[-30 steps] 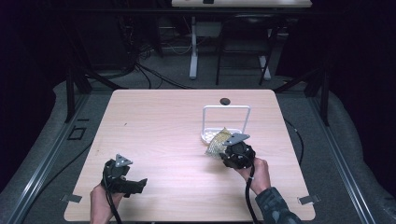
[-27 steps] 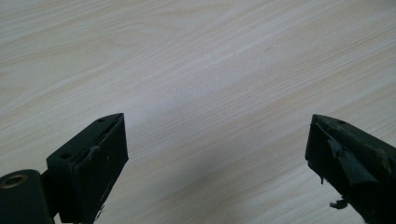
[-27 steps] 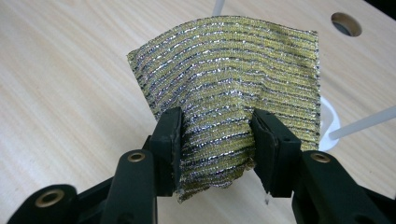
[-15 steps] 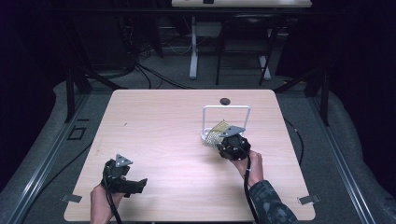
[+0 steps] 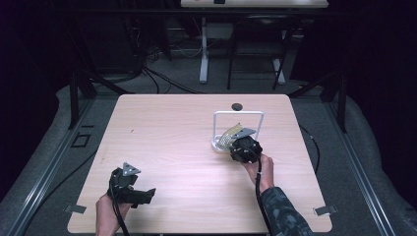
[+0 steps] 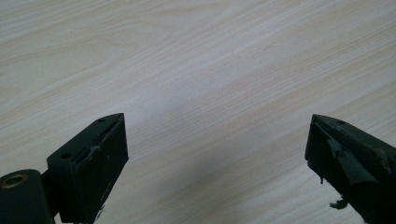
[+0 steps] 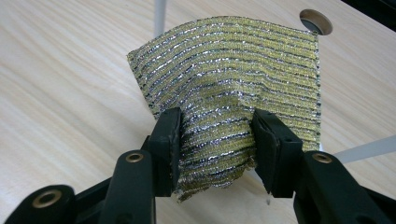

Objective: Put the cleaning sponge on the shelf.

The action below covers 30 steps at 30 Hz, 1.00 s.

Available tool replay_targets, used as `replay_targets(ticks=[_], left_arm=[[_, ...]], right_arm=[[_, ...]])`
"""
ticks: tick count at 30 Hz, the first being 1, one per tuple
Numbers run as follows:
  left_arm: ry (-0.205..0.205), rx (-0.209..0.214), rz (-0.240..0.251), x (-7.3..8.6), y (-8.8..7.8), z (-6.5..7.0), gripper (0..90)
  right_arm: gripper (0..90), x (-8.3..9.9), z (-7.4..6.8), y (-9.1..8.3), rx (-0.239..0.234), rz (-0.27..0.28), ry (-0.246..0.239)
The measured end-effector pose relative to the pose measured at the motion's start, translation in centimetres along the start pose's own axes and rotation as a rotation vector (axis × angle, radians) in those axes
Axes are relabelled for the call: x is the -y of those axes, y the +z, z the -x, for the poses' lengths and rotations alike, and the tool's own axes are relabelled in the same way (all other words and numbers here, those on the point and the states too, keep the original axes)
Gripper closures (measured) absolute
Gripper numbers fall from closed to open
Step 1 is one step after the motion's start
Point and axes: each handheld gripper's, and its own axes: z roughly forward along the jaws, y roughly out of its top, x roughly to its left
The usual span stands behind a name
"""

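High view: the right claw (image 5: 235, 140) holds a gold-and-silver striped cloth (image 5: 229, 134) at the white wire rack (image 5: 238, 114) on the counter (image 5: 172, 142); the cloth's lower part is hidden behind the claw. The left claw (image 5: 147, 194) rests near the counter's front edge.

Left gripper view: jaws spread wide over bare wood, nothing between them.

Right gripper view: the pads (image 7: 170, 140) are clenched on the cloth's bunched lower edge. No writing is legible.

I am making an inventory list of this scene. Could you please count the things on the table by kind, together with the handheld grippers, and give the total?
Gold and silver striped cloth: 1
White wire rack: 1
Round dark table hole: 1
Handheld grippers, left gripper and right gripper: 2
Total: 5
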Motion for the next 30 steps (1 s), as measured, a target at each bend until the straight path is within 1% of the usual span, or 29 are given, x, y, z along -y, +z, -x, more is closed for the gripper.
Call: replay_targets(ticks=[4,5,6,8,9,10,13,16,22,24,25,28,30], left_arm=[[-0.002,0.001,0.001,0.0,0.0,0.0,5.9],[-0.002,0.002,0.002,0.0,0.0,0.0,5.9],[-0.003,0.002,0.002,0.0,0.0,0.0,5.9],[-0.003,0.002,0.002,0.0,0.0,0.0,5.9],[-0.003,0.003,0.003,0.0,0.0,0.0,5.9],[-0.003,0.003,0.002,0.0,0.0,0.0,6.0],[-0.003,0.004,0.002,0.0,0.1,0.1,6.0],[0.002,0.004,0.000,0.0,0.1,0.1,6.0],[0.001,0.005,-0.003,0.0,0.1,0.1,6.0],[0.002,0.005,-0.003,0.0,0.1,0.1,6.0],[0.006,0.006,-0.003,0.0,0.1,0.1,6.0],[0.007,0.005,-0.003,0.0,0.1,0.1,6.0],[0.007,0.006,-0.003,0.0,0.1,0.1,6.0]], right_arm=[[53.6,-0.3,0.4,0.7,0.004,-0.016,0.018],[53.4,-0.5,0.5,0.9,0.005,-0.010,0.022],[53.0,-0.6,0.6,1.0,0.005,-0.019,0.024],[52.4,-0.9,0.6,1.2,0.007,-0.021,0.033],[52.0,-1.0,0.7,1.3,0.007,-0.025,0.029],[51.5,-1.0,0.6,1.5,0.002,-0.029,0.036],[50.3,-1.0,0.5,1.8,-0.001,-0.043,0.038],[48.9,-1.0,0.3,2.1,0.008,-0.054,0.040],[48.4,-0.9,0.3,2.5,0.006,-0.067,0.026],[49.7,-0.9,0.2,2.5,-0.002,-0.068,0.029],[59.4,-0.9,0.1,2.6,-0.002,-0.064,0.027],[59.9,-0.9,0.1,2.6,0.001,-0.062,0.022],[58.7,-0.8,0.1,2.7,-0.005,-0.064,0.030]])
